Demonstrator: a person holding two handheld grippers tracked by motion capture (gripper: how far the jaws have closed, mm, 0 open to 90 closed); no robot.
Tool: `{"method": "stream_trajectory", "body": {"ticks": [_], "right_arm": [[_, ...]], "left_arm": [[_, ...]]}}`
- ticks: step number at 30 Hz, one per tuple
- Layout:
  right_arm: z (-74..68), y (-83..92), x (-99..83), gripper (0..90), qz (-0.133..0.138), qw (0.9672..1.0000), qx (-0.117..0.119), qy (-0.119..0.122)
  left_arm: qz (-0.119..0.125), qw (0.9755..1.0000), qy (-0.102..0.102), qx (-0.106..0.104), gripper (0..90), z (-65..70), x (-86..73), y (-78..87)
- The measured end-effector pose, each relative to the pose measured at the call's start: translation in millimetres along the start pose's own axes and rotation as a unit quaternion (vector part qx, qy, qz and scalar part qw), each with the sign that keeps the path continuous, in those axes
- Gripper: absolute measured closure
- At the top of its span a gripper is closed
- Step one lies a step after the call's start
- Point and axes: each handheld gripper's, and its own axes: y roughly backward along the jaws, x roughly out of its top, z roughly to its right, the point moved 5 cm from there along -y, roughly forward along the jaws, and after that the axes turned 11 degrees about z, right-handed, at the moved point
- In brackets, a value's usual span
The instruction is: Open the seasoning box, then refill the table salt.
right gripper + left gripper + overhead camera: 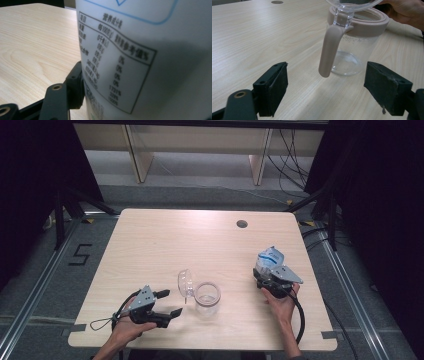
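gripping the white pouch with the right tool.

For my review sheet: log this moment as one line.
left gripper: open, facing jar handle | right gripper: shut on white bag | jar: lid open, on table

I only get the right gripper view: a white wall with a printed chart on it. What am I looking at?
Observer: That is a white bag with blue print, upright between the jaws of the right hand-held gripper, near the right edge of the table.
Operator: Is anything else there?
Observer: A clear jug with a pinkish rim stands mid-table, its lid flipped up.
Operator: And the other hand?
Observer: The left hand-held gripper is open and points at the jug's handle without touching it.
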Motion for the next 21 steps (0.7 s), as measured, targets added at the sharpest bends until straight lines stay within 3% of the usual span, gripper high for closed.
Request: {"method": "stream_trajectory", "body": {"ticks": [2,4,5,8,11,21], "right_arm": [[-0.5,0.4,0.3,40.9,0.000,1.0000,0.001,-0.004],[-0.8,0.4,0.4,41.2,0.001,1.0000,-0.002,-0.002],[0.1,0.1,0.6,41.4,0.003,1.0000,-0.004,0.008],[-1.6,0.5,1.4,41.7,0.000,0.9999,0.001,0.012],[-2.8,2.3,1.7,41.9,-0.004,0.9997,-0.001,0.022],[-6.8,9.0,5.5,42.3,0.004,0.9988,-0.001,0.049]], "left_arm": [[-0.002,0.9999,-0.010,-0.004,18.4,-1.5,0.3,-0.2],[-0.001,1.0000,0.000,0.000,18.4,0.0,0.0,-0.3],[0.000,0.9999,-0.009,-0.004,18.4,-0.7,0.4,-0.2],[0.000,1.0000,0.002,-0.001,18.4,-0.3,0.0,-0.2],[-0.001,1.0000,-0.007,-0.005,18.4,-0.6,-0.6,-0.1],[-0.001,0.9999,-0.007,-0.015,18.5,-0.7,0.6,-5.8]]}}
